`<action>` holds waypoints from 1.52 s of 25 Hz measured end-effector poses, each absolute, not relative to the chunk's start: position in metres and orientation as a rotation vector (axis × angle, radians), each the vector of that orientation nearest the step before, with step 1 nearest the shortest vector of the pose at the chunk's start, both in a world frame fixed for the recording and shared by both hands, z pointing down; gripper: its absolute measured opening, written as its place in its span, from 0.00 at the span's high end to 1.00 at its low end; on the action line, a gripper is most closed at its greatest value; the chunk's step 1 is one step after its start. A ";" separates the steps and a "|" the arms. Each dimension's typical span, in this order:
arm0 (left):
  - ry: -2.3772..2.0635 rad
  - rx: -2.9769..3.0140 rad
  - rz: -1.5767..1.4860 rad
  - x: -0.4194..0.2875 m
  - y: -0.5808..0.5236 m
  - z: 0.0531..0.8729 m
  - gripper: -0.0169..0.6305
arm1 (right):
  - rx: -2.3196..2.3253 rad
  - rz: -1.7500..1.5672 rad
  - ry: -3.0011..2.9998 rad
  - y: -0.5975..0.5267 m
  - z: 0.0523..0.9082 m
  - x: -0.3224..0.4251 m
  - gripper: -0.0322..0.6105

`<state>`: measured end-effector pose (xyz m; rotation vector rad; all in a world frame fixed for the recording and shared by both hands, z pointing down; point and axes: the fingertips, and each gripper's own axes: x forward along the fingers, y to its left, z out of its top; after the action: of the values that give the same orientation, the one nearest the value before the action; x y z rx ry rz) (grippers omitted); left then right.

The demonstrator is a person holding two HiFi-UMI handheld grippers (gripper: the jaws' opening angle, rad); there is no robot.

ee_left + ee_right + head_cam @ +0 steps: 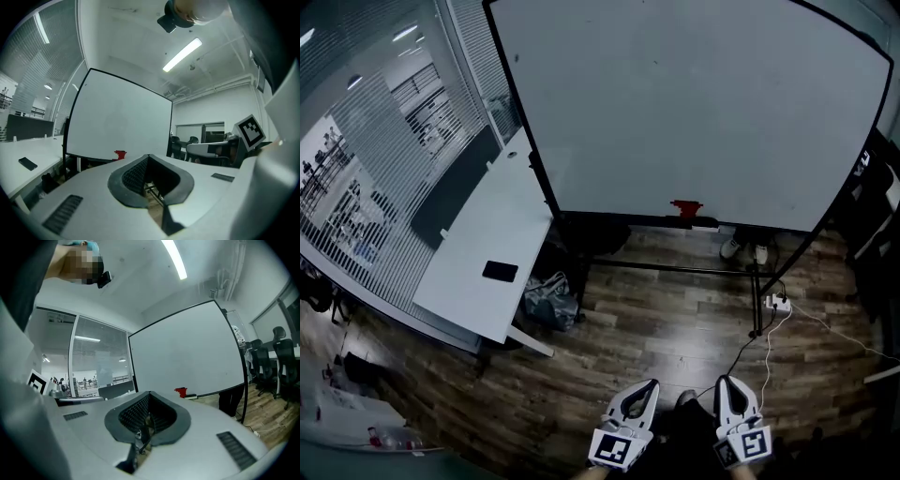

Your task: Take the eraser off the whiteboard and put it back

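Observation:
A small red eraser (685, 208) sits at the bottom edge of the large whiteboard (694, 103), on its ledge. It also shows far off in the left gripper view as the eraser (120, 154) and in the right gripper view as the eraser (181, 391). Both grippers are low at the near edge of the head view, well short of the board. My left gripper (651, 383) has its jaws together with nothing between them, tips meeting in its own view (148, 156). My right gripper (724, 380) is likewise shut and empty (149, 393).
A white desk (487, 253) with a black phone (500, 272) stands at the left, a grey bag (548, 300) on the floor beside it. A power strip (777, 303) with cables lies by the board's right leg. Shoes (731, 247) show behind the board; office chairs (872, 206) at right.

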<state>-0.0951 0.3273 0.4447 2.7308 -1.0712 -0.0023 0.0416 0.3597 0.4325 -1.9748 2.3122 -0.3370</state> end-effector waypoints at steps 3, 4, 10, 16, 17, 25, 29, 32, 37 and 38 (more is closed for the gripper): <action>-1.084 2.719 -0.027 -0.099 0.319 0.443 0.96 | -1.977 -0.356 2.331 0.353 0.434 0.037 0.93; -1.092 2.720 -0.035 -0.099 0.314 0.442 0.96 | -1.961 -0.350 2.325 0.347 0.431 0.035 0.93; -1.115 2.719 -0.063 -0.092 0.288 0.437 0.96 | -1.890 -0.338 2.332 0.312 0.431 0.032 0.93; -1.127 2.737 -0.015 -0.073 0.243 0.440 0.96 | -1.874 -0.380 2.283 0.253 0.420 0.048 0.93; -1.132 2.740 -0.010 -0.070 0.235 0.438 0.96 | -1.870 -0.370 2.286 0.245 0.418 0.051 0.93; -1.148 2.798 0.012 -0.029 0.172 0.434 0.96 | -1.881 -0.361 2.283 0.173 0.429 0.101 0.93; -1.150 2.828 0.023 -0.005 0.147 0.427 0.96 | -1.875 -0.333 2.295 0.148 0.431 0.124 0.93; -1.174 2.828 0.051 0.009 0.129 0.431 0.96 | -1.849 -0.271 2.321 0.138 0.435 0.134 0.93; -1.219 2.818 0.043 0.026 0.102 0.432 0.96 | -1.822 -0.204 2.317 0.113 0.436 0.148 0.93; -1.220 2.822 0.042 0.028 0.098 0.431 0.96 | -1.822 -0.214 2.307 0.110 0.437 0.150 0.93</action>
<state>0.0283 0.0976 0.4312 2.8224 -1.2197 0.0417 0.1501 0.1095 0.4367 -1.8221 2.3065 -0.2145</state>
